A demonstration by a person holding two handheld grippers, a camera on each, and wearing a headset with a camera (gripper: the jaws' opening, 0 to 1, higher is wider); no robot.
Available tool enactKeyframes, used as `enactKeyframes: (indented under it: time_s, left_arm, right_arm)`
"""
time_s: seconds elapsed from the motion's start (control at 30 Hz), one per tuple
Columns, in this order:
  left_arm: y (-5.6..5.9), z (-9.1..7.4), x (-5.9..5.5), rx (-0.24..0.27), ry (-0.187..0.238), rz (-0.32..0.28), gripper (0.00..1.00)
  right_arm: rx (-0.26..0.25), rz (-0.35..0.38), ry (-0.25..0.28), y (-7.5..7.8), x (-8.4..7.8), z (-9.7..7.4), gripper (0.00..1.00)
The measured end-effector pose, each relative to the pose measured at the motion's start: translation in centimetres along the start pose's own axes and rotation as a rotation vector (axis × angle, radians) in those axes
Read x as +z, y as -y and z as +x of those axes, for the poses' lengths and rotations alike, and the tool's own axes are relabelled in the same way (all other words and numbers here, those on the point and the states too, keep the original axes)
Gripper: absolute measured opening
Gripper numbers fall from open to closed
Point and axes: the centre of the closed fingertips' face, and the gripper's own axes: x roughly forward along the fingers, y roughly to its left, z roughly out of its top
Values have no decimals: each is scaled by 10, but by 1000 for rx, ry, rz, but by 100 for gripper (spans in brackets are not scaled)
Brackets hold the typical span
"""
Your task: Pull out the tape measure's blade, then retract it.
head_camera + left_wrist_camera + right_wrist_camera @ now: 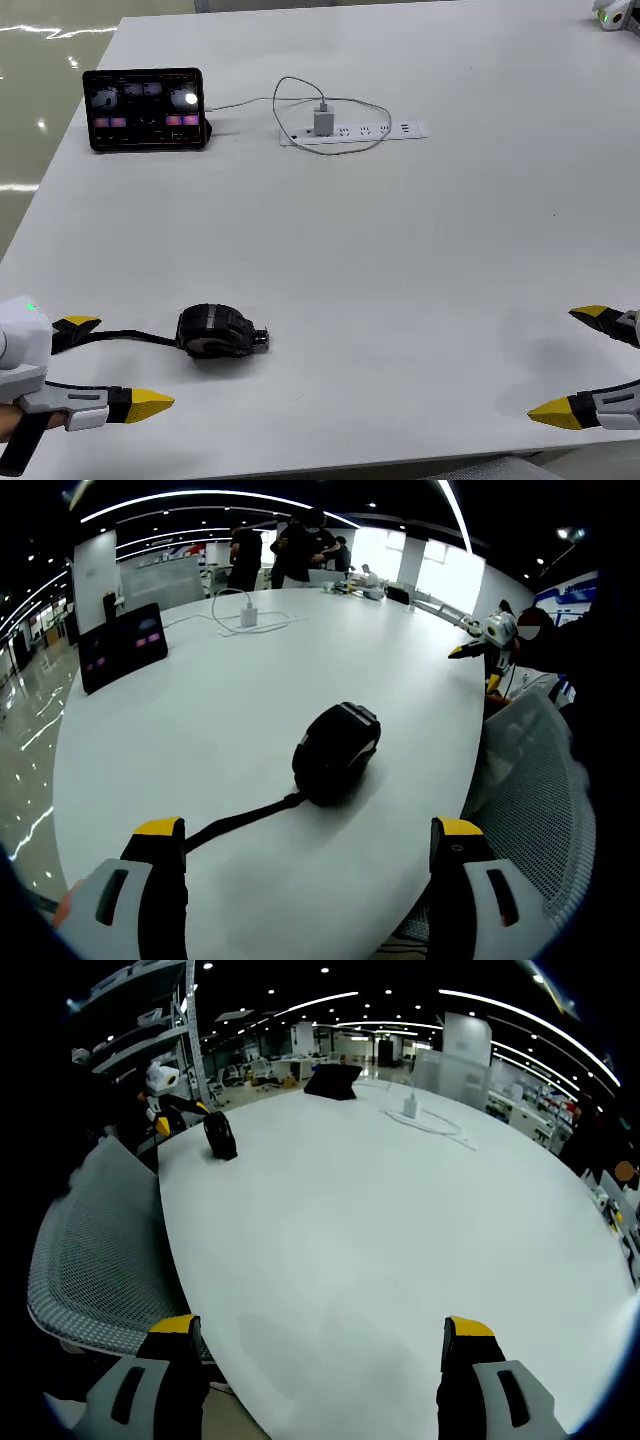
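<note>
Your left gripper (115,362) sits nearest, at the lower left of the head view. Its body is cut off by the frame edge, and its yellow-tipped jaws stand wide apart, holding nothing. Your right gripper (565,362) is at the lower right, also cut by the edge, with its jaws likewise spread and empty above the table (400,250).

Just beyond the left jaws, near the front edge, the tape measure (215,332) lies on the white top. It has a black, rounded case resting on its side. A small stub projects from its right end, too small to identify in the head view. A black strap (130,338) runs from the case toward the far jaw of your left gripper; you cannot tell whether it touches that jaw.

The left gripper view shows the case centred between the jaws and close. The right gripper view shows it small and well apart, beside your left gripper, and a grey mesh chair (100,1250) at the table's edge.

Farther back lie a tablet (146,108) with a lit screen and a power strip (355,131) with a plugged charger (323,122) and a looped cable. At the far right corner an object (615,12) is cut off and unidentifiable.
</note>
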Motion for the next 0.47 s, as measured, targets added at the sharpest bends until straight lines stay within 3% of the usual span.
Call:
enactKeyframes:
  time_s: [0.1, 0.17, 0.47]
  left_arm:
    - [3, -1, -3, -17, -11, -14, 98]
    - [0, 0, -1, 2, 2, 12, 99]
    - [-3, -3, -1, 8, -3, 6, 99]
  right_arm:
    - [2, 25, 6, 1, -1, -1, 99]
    - [-1, 40, 10, 2, -1, -2, 99]
    - [-3, 37, 13, 4, -1, -4, 99]
